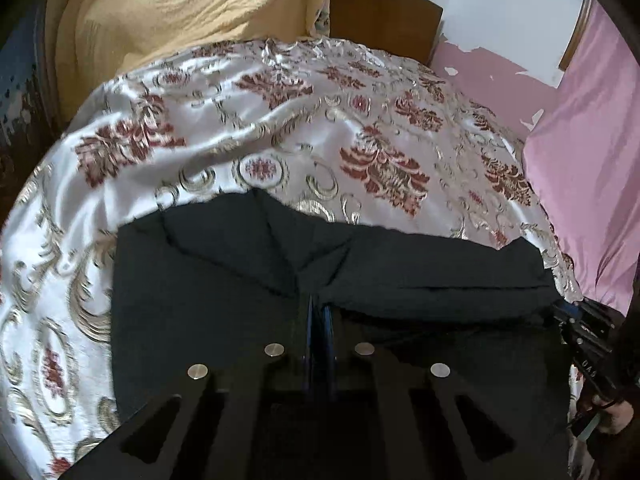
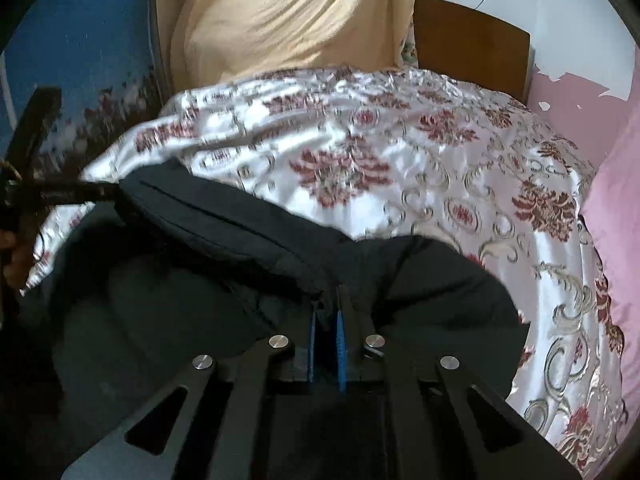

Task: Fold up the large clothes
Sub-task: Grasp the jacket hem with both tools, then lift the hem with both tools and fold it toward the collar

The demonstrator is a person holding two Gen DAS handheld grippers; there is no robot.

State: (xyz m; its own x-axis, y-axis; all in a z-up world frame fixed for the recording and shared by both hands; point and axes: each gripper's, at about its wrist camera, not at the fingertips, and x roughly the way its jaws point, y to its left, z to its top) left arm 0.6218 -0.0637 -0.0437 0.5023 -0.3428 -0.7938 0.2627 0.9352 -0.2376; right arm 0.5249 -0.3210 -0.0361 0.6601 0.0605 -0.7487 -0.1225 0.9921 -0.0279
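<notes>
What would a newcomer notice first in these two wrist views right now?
First, the big black fabric garment, spread over the near part of the bed, with the left tool and the right tool each pinched shut on its edge. Next, the shiny white satin bedspread with red and gold floral patterns filling the middle of both views. Behind it hangs a pale yellow cloth, with pink fabric at the right.

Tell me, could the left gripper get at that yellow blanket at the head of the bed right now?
Probably not: the left gripper is shut on the black garment, and the whole floral bedspread lies between it and the yellow blanket.
</notes>
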